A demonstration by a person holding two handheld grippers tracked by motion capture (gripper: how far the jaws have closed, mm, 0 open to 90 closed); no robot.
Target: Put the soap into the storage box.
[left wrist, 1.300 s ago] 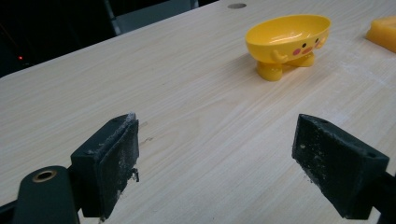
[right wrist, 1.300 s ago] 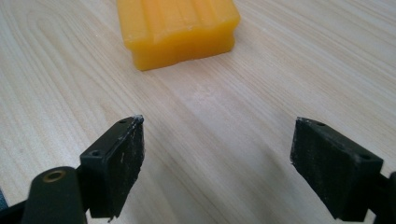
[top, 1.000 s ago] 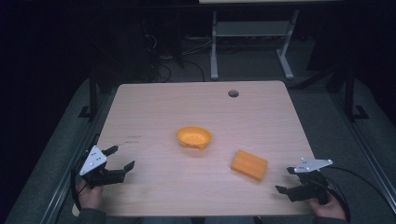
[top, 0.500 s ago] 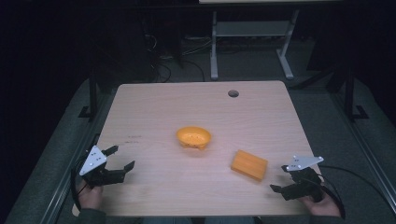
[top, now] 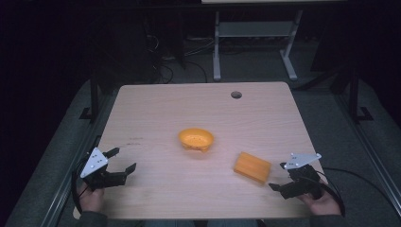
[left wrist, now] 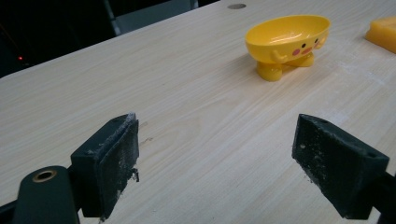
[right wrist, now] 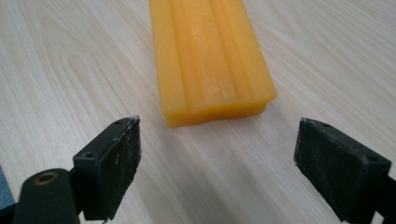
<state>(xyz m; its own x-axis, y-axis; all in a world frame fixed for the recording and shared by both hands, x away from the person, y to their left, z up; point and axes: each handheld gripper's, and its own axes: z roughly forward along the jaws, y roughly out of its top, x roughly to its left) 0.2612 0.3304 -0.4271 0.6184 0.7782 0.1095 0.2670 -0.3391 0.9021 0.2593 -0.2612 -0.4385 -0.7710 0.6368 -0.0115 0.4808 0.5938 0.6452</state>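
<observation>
Right gripper (top: 280, 176): jaws spread wide, nothing held, aimed at the near end of the ridged orange soap-like block (right wrist: 210, 60), which lies flat on the light wooden tabletop (top: 156, 109), just ahead of the jaws and not touched. Left gripper (top: 119, 160): likewise wide and empty, resting near the tabletop's left front edge, well apart from the yellow footed plastic dish with a painted face (left wrist: 287, 39). The dish is seen empty. Judged: no grasp made; pickup and probable placing in the dish remain.
</observation>
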